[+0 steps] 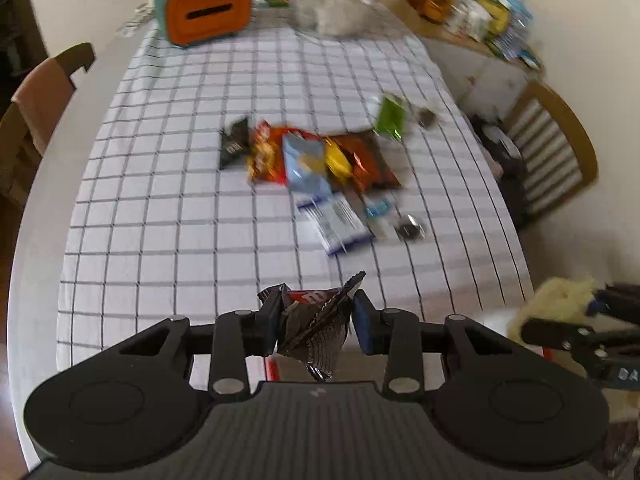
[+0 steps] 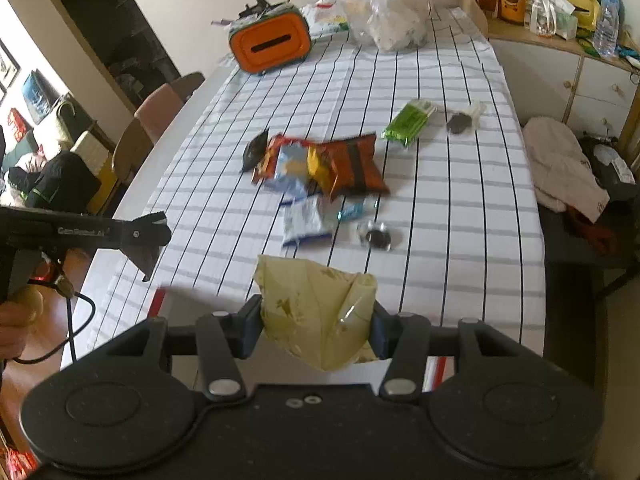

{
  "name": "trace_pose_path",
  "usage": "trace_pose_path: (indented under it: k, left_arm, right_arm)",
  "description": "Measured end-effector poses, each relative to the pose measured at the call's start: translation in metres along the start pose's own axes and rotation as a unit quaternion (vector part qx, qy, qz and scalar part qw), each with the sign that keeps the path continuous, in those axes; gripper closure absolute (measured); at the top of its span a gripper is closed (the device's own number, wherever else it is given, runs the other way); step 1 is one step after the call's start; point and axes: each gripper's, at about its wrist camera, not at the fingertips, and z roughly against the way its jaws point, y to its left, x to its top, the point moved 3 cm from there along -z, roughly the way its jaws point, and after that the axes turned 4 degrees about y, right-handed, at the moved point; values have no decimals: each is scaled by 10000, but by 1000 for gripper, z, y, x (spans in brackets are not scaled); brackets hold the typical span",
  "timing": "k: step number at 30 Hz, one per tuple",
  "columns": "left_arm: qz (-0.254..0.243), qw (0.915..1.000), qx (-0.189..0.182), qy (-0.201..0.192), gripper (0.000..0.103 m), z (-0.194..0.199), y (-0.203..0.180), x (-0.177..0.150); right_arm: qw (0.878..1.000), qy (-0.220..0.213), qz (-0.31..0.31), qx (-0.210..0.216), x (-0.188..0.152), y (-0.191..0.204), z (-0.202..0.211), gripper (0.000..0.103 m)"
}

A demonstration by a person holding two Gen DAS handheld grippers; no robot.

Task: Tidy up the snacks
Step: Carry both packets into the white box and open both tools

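Note:
My left gripper (image 1: 316, 320) is shut on a dark brown M&M's packet (image 1: 316, 332), held above the near edge of the table. My right gripper (image 2: 316, 320) is shut on a pale yellow snack bag (image 2: 316, 308), also over the near edge. A pile of snacks (image 1: 316, 160) lies mid-table: a black packet, orange and brown bags, a light blue bag, a white-and-blue packet (image 1: 340, 220) and a small round dark cookie pack (image 2: 376, 236). A green packet (image 2: 408, 122) lies further right. The left gripper shows in the right wrist view (image 2: 148, 236) at the left.
A checked cloth (image 1: 180, 160) covers the table. An orange tissue box (image 2: 272, 44) and clear plastic bags (image 2: 384, 8) stand at the far end. Chairs stand on the left (image 1: 44, 96) and right (image 1: 552, 148). A cluttered sideboard (image 2: 560, 12) is at the far right.

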Motion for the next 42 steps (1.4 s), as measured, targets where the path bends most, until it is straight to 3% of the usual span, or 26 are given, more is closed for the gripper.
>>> trace_pose_path:
  k: [9, 18, 24, 30, 36, 40, 42]
  left_arm:
    - [-672, 9962, -118, 534, 67, -14, -44, -65]
    - [-1122, 9894, 76, 919, 67, -44, -73, -110]
    - [-1440, 9835, 308, 1054, 67, -54, -90, -122]
    - [-1448, 9804, 393, 1278, 67, -63, -91, -123]
    - [-1384, 9813, 376, 1287, 67, -62, -89, -120]
    - [-1332, 9829, 357, 1223, 66, -57, -87, -119]
    - [-1346, 9836, 367, 1142, 61, -52, -86, -119]
  right_arm:
    - [9985, 523, 143, 30, -55, 18, -15, 52]
    - [9934, 1057, 376, -251, -101, 25, -52, 52]
    - [9898, 1293, 506, -329, -115, 26, -71, 52]
    - [9865, 1475, 563, -432, -123, 25, -83, 51]
    - [9880, 1374, 533, -453, -122, 25, -79, 40]
    - [9898, 1287, 494, -375, -122, 26, -71, 40]
    - [9912, 1196, 463, -342, -121, 28, -64, 40]
